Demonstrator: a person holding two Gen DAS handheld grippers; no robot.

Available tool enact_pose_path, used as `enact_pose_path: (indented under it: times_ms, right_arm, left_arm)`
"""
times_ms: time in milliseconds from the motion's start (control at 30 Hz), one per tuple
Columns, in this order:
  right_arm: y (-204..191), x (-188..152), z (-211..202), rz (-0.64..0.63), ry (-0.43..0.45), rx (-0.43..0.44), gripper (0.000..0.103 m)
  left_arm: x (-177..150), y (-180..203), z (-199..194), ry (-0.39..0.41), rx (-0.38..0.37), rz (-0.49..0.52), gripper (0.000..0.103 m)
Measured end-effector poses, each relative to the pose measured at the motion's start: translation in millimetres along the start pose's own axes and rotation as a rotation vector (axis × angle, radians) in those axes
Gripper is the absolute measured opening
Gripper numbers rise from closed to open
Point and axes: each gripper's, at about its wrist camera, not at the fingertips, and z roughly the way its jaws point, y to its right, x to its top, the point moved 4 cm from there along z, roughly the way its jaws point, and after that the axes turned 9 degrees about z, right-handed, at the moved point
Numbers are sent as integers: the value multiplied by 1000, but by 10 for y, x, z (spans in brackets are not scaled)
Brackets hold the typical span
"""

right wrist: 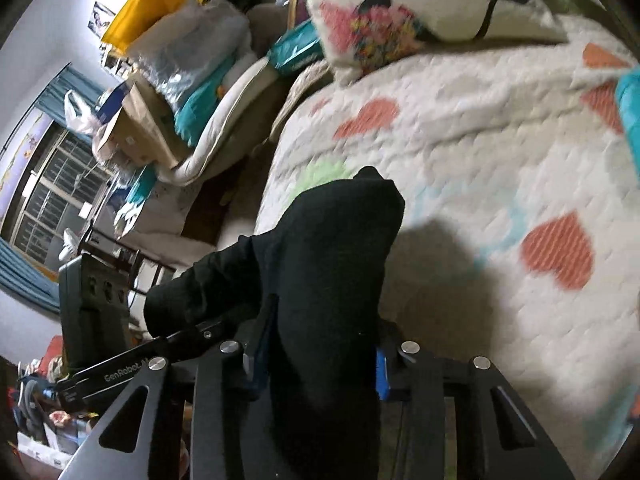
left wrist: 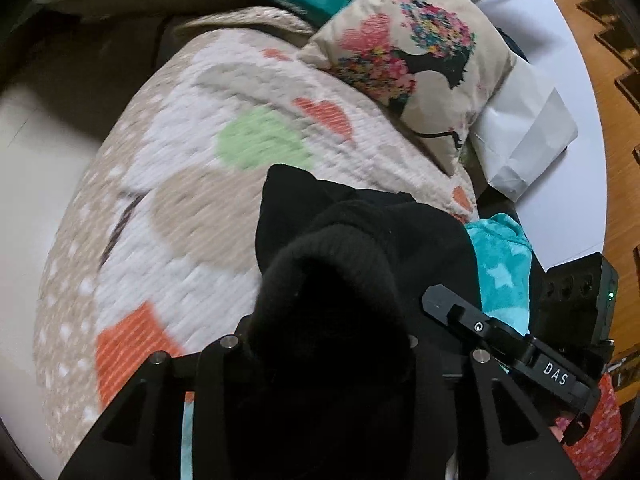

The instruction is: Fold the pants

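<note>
A bed is seen covered by a quilted blanket (left wrist: 192,184) patterned with orange hearts and a green patch. A printed cushion (left wrist: 408,56) is laid on it at the upper right of the frame. A turquoise star-patterned fleece (left wrist: 500,264) is found at its right edge.

Left gripper (left wrist: 328,344): matte black frame showing triangular cut-outs, round silver screws sitting on linkage arms. Right gripper (right wrist: 316,356): same black frame, triangular cut-outs, silver screws; blue pads (right wrist: 381,376) showing on inner faces of fingers. In left wrist view, right gripper's black arm carrying white "DAS" lettering. In right wrist view, left gripper's black arm carrying white "GenRobot" lettering.
</note>
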Motion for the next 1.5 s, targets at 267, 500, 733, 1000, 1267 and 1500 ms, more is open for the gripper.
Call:
enact_pose_path:
  times_ms: [267, 500, 733, 1000, 1267, 1500]
  right_arm:
    - [242, 502, 40, 35, 50, -40, 43]
    - [668, 678, 349, 101, 32, -134, 60]
    - [788, 691, 349, 100, 58, -133, 76]
    - [754, 681, 286, 53, 116, -178, 80]
    - [599, 525, -325, 49, 212, -239, 80]
    - [395, -8, -917, 24, 219, -226, 80]
  left_arm:
    - [485, 147, 437, -23, 37, 28, 42]
    - [641, -164, 700, -50, -71, -101, 51]
    - [729, -290, 678, -37, -190, -153, 52]
    - [801, -428, 849, -19, -129, -186, 69]
    - [846, -238, 465, 31, -32, -102, 70]
    - [568, -56, -424, 192, 156, 21, 70]
